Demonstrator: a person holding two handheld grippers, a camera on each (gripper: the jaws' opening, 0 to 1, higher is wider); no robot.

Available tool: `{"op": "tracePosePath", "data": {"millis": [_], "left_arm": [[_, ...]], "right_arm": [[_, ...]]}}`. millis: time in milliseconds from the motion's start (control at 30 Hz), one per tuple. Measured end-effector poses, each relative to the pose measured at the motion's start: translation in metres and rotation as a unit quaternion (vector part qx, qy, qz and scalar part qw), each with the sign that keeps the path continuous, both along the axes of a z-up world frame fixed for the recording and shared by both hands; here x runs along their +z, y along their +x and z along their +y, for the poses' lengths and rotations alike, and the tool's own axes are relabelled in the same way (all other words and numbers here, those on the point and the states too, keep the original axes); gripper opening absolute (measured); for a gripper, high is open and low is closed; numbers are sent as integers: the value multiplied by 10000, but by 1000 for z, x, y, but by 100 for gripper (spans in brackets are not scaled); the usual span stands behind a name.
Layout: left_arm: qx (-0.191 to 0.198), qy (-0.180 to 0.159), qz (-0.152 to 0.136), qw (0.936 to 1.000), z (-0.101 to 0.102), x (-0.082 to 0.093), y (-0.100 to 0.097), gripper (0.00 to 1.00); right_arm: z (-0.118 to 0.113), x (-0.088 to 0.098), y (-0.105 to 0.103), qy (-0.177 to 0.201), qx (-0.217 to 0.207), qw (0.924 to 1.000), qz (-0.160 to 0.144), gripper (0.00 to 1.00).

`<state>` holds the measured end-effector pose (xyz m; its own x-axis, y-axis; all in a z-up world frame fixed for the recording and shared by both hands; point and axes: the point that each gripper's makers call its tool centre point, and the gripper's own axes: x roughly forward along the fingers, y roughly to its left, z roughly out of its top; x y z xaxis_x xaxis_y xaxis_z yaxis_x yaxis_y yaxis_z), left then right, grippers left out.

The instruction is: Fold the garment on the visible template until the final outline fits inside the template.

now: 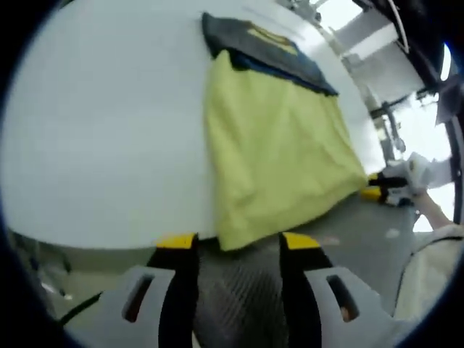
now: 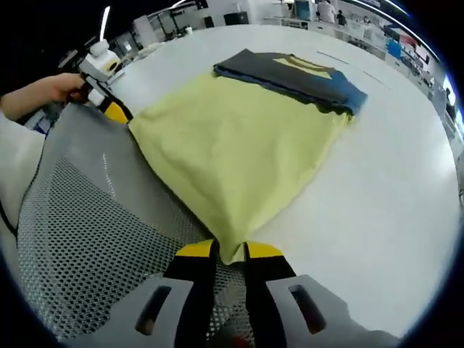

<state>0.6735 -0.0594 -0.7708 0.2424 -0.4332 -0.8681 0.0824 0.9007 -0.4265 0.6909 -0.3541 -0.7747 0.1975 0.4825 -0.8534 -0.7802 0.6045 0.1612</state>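
A yellow garment lies flat on the white table. Its far end meets a dark grey and blue folded piece with a yellow mark. My left gripper stands open at the table's near edge, its jaws wide apart with one near corner of the garment between them. In the right gripper view it is at the upper left, in a hand. My right gripper is shut on the other near corner. In the left gripper view it sits at the right.
A grey mesh surface lies below the table's near edge, under both grippers. A person's hand and pale sleeve hold the grippers. Benches and equipment stand beyond the table's far side.
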Motion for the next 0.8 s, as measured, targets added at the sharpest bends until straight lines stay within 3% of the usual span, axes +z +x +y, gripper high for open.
{"op": "tracePosePath", "data": {"millis": [100,133,267,333,433,533,633,733,800], "left_arm": [[-246,-48,118,9996,-8,-5,-5,26],[-523,-10,58,9986,-11,-6,-6,23],[-514,69,93,9986,-12,-14,-2,10],[-443,-74,184,9988,-13,-16,0,1],[-445,-176,129,9988,-18,-13,1,0],[-114,-442,26,9990,-18,-1,6,0],[244,-787,-188,9964,-19,20,12,0],[259,-821,-279,9959,-18,34,7,0],[455,-1037,-391,9928,-21,44,8,0]], "right_arm": [[-2,-2,2,-50,-8,10000,-24,8],[-3,-3,3,-115,1,9999,-31,6],[-5,-5,3,-177,15,9998,-38,4],[-6,-4,4,-172,-46,9998,-49,4],[-9,-1,5,-237,-94,9996,-133,4],[-10,6,5,-193,-163,9995,-182,3],[-12,14,4,-166,-199,9995,-175,3],[-15,25,4,-116,-298,9993,-184,3],[-19,34,6,-111,-354,9990,-250,3]]}}
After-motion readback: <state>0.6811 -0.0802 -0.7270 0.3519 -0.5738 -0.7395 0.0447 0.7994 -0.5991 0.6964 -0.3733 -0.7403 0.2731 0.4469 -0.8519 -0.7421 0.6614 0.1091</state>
